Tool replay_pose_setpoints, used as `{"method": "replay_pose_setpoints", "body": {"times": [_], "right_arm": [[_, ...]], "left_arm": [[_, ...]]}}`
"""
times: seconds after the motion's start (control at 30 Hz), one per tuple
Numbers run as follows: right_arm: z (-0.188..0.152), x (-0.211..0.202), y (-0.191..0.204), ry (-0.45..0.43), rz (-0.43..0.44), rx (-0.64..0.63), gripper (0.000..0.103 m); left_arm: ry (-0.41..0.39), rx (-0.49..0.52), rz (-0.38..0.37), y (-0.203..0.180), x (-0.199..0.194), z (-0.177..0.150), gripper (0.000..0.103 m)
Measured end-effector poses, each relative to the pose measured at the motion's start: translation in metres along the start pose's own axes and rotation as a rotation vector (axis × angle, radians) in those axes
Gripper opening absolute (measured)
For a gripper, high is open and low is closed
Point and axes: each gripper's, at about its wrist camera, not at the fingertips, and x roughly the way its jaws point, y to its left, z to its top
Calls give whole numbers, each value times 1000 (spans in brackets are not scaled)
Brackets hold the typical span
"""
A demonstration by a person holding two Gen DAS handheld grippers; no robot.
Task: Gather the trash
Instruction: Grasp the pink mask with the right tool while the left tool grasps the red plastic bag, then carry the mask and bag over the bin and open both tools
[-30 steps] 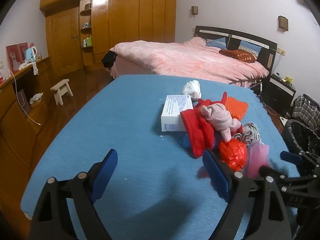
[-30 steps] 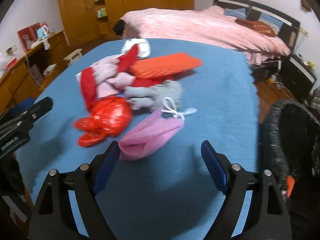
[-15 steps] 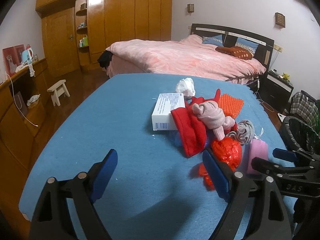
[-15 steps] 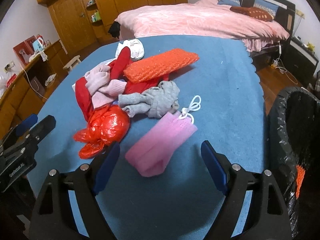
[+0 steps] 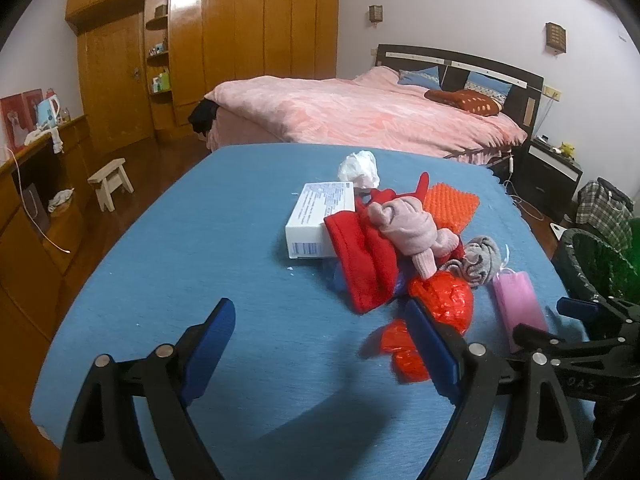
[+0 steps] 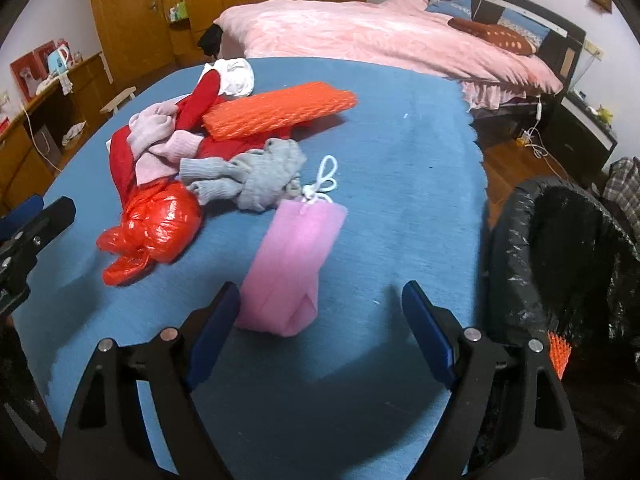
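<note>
On the blue table [image 5: 208,248] lies a heap: a white box [image 5: 318,216], a crumpled white tissue [image 5: 359,166], red cloth [image 5: 362,256], a pink sock [image 5: 408,228], orange foam netting [image 6: 280,110], a grey sock [image 6: 256,176], a red plastic bag [image 6: 156,228] and a pink mesh pouch [image 6: 292,260]. My right gripper [image 6: 320,320] hangs open just above the pouch's near end, nothing between its pads. My left gripper [image 5: 320,340] is open over bare table, its right finger beside the red bag [image 5: 440,304].
A bin lined with a black bag [image 6: 560,264] stands off the table's right edge, an orange scrap [image 6: 558,354] inside it. Behind are a bed with a pink cover [image 5: 360,116], a wooden wardrobe [image 5: 224,52], a small stool [image 5: 112,178] and a dark nightstand [image 5: 552,176].
Both views have drawn back and tilted a little, so the heap sits farther from the fingers. The pink pouch now lies lengthwise toward my right gripper. Neither gripper's jaws have moved.
</note>
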Motion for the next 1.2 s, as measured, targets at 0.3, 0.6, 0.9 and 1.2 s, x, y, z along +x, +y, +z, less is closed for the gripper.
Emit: {"method": "replay_pose_setpoints", "body": {"times": [0.3, 0.6, 0.9, 1.2], "right_arm": [[8, 13, 0, 6, 42, 30, 42], [8, -1, -16, -11, 87, 42, 15], [7, -27, -29, -74, 66, 19, 15], [7, -39, -47, -100, 67, 48, 16]], "left_arm": [[-2, 16, -19, -12, 0, 2, 85], [23, 23, -93, -39, 10, 3, 83], [120, 21, -138, -67, 39, 1, 66], [140, 40, -145, -80, 38, 1, 34]]}}
